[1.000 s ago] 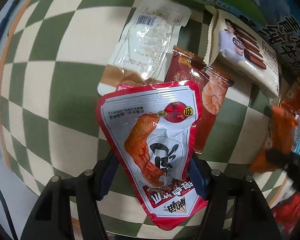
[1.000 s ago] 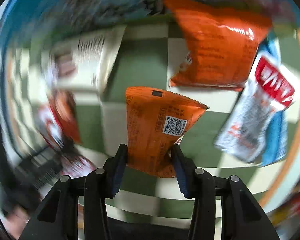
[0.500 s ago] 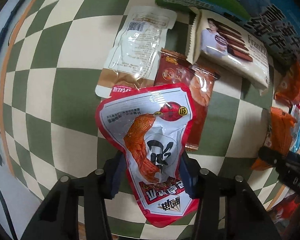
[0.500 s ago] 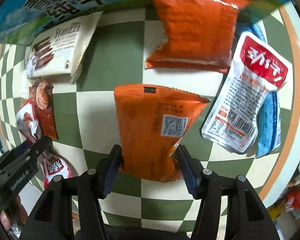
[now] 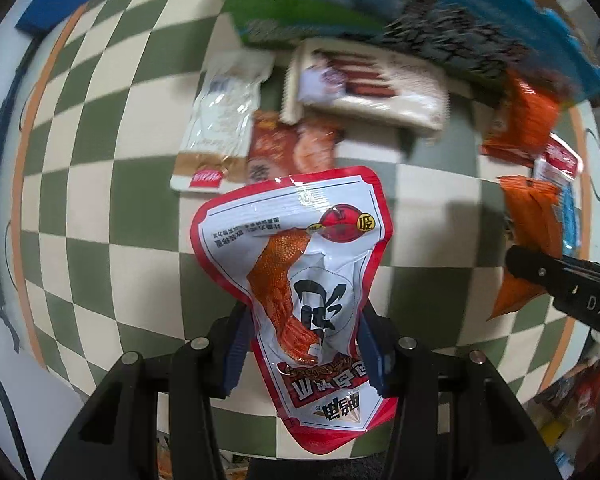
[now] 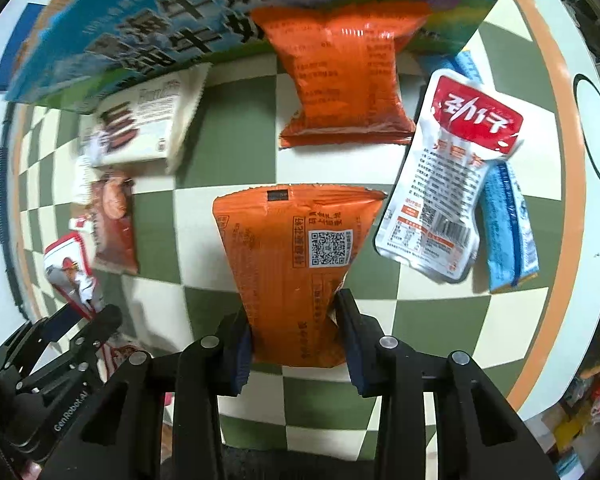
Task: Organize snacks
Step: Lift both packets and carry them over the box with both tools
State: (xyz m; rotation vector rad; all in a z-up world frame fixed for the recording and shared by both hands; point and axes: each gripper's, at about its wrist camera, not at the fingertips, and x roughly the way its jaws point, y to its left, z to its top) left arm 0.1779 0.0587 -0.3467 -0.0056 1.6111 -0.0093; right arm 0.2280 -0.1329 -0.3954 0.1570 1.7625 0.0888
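My left gripper (image 5: 302, 330) is shut on a red-and-white chicken-foot pouch (image 5: 304, 264) and holds it above the checkered cloth (image 5: 100, 208). My right gripper (image 6: 294, 320) is shut on an orange snack packet (image 6: 288, 264) with a QR code, also held above the cloth. In the left wrist view the right gripper (image 5: 572, 292) and its orange packet (image 5: 532, 232) show at the right edge. In the right wrist view the left gripper (image 6: 80, 332) and its pouch (image 6: 70, 272) show at the lower left.
On the cloth lie a second orange packet (image 6: 340, 80), a red-and-white pouch (image 6: 452, 176) over a blue packet (image 6: 504, 224), a cream wafer pack (image 6: 148, 124), a brown shrimp packet (image 6: 114, 220) and a clear pouch (image 5: 220, 124). A blue-green milk carton box (image 6: 172, 12) borders the far side.
Both grippers have lifted and pulled back with their packets; the snacks on the cloth look farther away. The left wrist view has swung, bringing the right gripper closer at its right edge.
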